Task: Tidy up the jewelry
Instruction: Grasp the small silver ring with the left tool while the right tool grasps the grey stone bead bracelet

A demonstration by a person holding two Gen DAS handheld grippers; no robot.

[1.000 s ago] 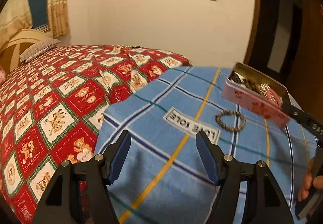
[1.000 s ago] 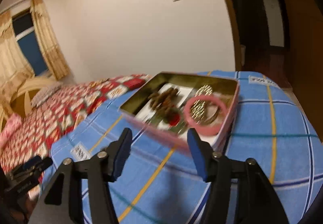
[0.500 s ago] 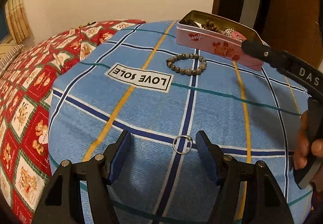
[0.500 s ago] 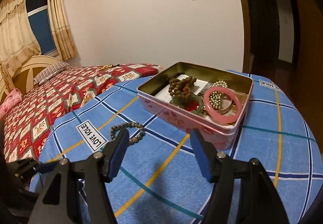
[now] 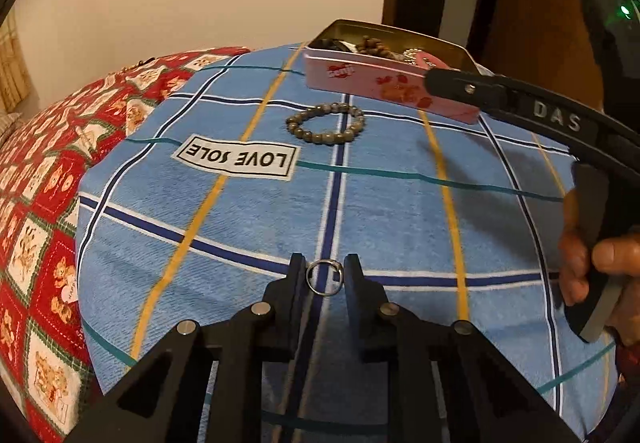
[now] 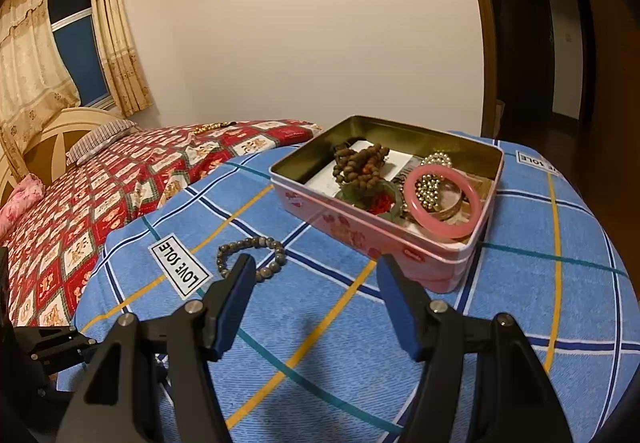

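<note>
Left wrist view: your left gripper point(image 5: 325, 277) pinches the ring point(image 5: 324, 278) on the blue cloth point(image 5: 400, 211); lift it to the tin point(image 6: 374, 239) while your right gripper point(image 6: 314, 297) waits, spread.

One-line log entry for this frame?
left hand-held gripper: closed around ring | right hand-held gripper: open, empty | bead bracelet: on blanket | tin: open

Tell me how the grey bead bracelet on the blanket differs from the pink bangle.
The grey bead bracelet is strung from many small beads; the pink bangle is one smooth solid hoop. The bracelet lies flat on the blue blanket, outside the tin; the bangle sits inside, propped on other jewelry. Both are ring-shaped.
</note>
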